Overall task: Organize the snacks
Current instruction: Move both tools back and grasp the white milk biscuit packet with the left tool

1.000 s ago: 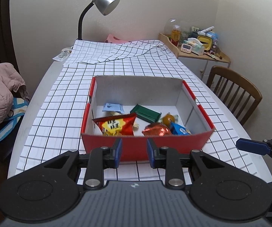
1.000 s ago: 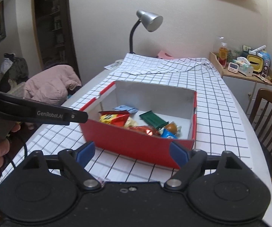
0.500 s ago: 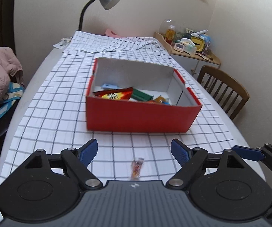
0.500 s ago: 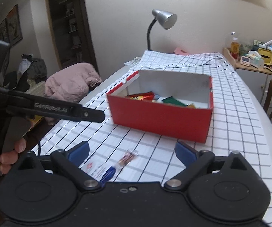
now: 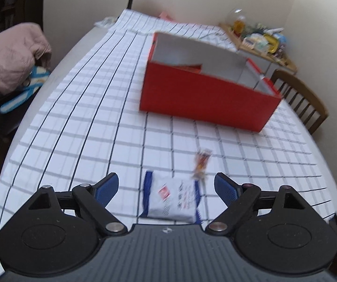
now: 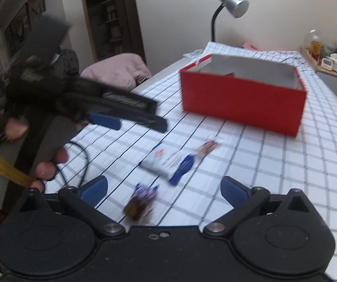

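Note:
A red box [image 5: 206, 96] [image 6: 241, 104] with snacks inside stands on the checked tablecloth. A white and blue packet [image 5: 172, 199] [image 6: 168, 162] lies flat in front of it, with a small orange wrapped snack [image 5: 201, 161] [image 6: 208, 147] just beyond. A small purple and brown wrapped snack [image 6: 140, 203] lies nearer the right gripper. My left gripper [image 5: 166, 186] is open and empty, hovering just above the white packet. My right gripper [image 6: 165, 189] is open and empty, above the purple snack. The left gripper also shows in the right wrist view [image 6: 105, 119], held by a hand.
A wooden chair [image 5: 297, 98] stands at the table's right side. A pink jacket [image 5: 9, 56] lies on a seat to the left. A desk lamp [image 6: 229, 7] stands at the far end. A cluttered side shelf [image 5: 260, 42] is at the far right.
Both grippers have pulled back from the red box toward the table's near edge. The left gripper opened wide. The white packet and loose snacks have come into view.

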Tool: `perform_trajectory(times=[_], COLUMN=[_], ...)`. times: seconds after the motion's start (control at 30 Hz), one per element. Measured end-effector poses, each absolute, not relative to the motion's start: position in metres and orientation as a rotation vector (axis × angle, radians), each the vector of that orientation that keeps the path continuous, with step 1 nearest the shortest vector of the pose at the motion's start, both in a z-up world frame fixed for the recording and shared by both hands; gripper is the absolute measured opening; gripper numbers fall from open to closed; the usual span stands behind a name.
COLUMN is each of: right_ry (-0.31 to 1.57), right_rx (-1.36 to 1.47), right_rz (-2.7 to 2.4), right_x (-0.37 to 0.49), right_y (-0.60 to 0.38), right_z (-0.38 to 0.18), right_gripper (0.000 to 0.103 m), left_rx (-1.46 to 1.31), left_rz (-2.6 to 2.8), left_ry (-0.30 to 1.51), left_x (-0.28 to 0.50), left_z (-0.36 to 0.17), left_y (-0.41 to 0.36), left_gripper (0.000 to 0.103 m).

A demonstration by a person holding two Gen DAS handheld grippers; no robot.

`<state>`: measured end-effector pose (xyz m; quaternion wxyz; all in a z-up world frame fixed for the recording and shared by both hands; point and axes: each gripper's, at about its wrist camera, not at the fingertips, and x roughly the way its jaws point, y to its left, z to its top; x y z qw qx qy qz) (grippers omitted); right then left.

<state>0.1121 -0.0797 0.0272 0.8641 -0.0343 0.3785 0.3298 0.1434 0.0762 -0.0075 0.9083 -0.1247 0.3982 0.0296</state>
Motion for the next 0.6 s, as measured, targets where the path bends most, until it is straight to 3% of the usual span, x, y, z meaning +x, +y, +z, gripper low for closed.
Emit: perform_trajectory(times=[0.6], right_ry=[0.917], right_rx=[-0.085], right_rz=[0.729], right_x=[0.109], right_y=[-0.046], right_z=[-0.009], right_gripper=[0.091], left_rx=[-0.132], left_rz=[0.018], left_ry=[0.991], left_x=[0.172], left_z=[-0.061], left_y=[0.054], left_gripper=[0.089])
